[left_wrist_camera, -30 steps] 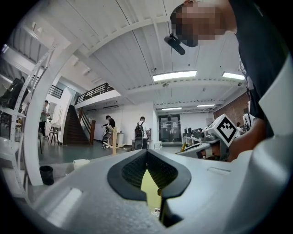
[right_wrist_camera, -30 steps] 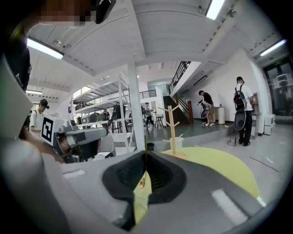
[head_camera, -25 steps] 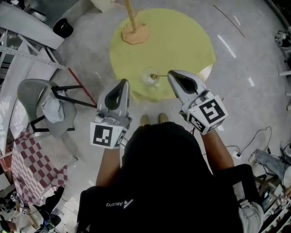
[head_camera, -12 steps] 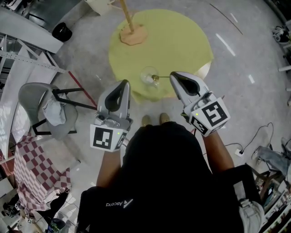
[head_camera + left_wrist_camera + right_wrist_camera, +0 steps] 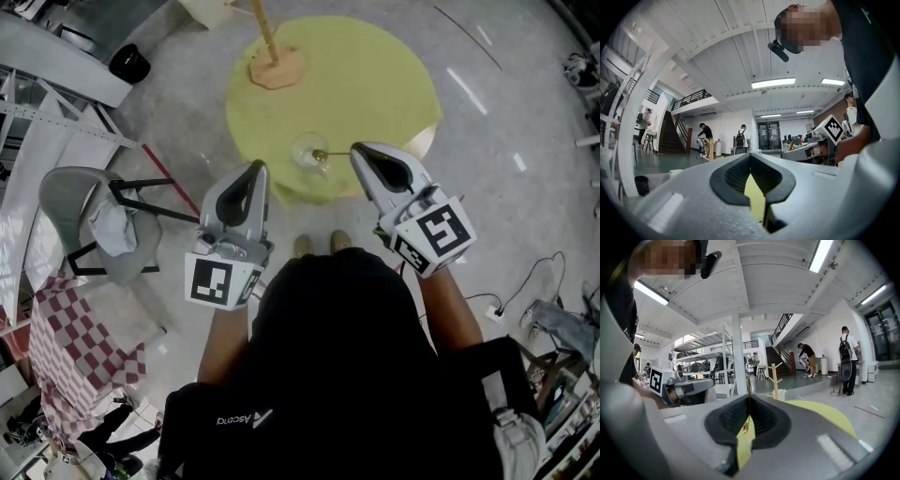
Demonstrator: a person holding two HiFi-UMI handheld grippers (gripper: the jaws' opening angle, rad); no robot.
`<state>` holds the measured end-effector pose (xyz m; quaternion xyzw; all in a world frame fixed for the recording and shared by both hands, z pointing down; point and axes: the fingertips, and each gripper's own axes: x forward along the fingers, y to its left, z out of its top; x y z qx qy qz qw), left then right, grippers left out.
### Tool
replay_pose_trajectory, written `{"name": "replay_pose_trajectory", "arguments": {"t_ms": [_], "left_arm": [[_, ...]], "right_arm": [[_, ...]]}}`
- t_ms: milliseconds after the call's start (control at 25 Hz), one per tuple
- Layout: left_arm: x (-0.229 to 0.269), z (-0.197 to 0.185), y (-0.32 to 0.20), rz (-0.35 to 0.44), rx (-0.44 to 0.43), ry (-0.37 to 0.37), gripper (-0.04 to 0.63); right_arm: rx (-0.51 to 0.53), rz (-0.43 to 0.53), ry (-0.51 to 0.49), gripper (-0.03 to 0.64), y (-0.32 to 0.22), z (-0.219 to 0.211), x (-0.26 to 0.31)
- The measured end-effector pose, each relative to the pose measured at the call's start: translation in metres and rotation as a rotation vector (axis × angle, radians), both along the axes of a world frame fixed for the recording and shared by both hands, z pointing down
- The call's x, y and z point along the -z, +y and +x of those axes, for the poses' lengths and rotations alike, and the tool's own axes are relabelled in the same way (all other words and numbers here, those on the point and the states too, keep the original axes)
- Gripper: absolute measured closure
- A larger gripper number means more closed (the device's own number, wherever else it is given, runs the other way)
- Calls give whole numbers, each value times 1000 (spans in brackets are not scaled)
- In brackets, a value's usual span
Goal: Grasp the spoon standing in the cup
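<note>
The round yellow tabletop carries only a few things. A wooden stand is at its far side, and the task's things are close to the edge nearest to me.

My left tool hangs beside the tabletop, apart from the cup. Its jaws are together and hold nothing; in the left gripper view only the yellow surface shows through the gap behind the tips.

My right tool is at the end of the spoon's handle. In the right gripper view its jaws meet at the tips, and a thin line with a small gold part stands between them. I read this as the handle, so this tool is closed on the spoon, but only with its tips and only at the far end.

The clear glass cup stands upright near the tabletop's edge. The gold spoon leans in it, with its handle toward my right tool.

I see three risks. If I pull to the side and not along the handle, the spoon can press on the rim like a lever and tip the light cup, which could roll off the near edge. The thin handle can also turn or slip between the tips. Finally, nothing steadies the cup, because my left tool is not on it.
</note>
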<state>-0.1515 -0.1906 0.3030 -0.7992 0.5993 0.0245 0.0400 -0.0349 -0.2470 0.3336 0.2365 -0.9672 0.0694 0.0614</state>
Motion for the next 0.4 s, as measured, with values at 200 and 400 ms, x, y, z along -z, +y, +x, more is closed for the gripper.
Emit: {"name": "replay_pose_trajectory", "arguments": {"t_ms": [200,400], "left_arm": [[-1,1,-2,1,-6,4,584],[-1,-2,-4,3,-6,7,584]], "right_arm": [[1,4,2,612,0,0,0],[-3,3,5,614,-4,-1,-1]]}}
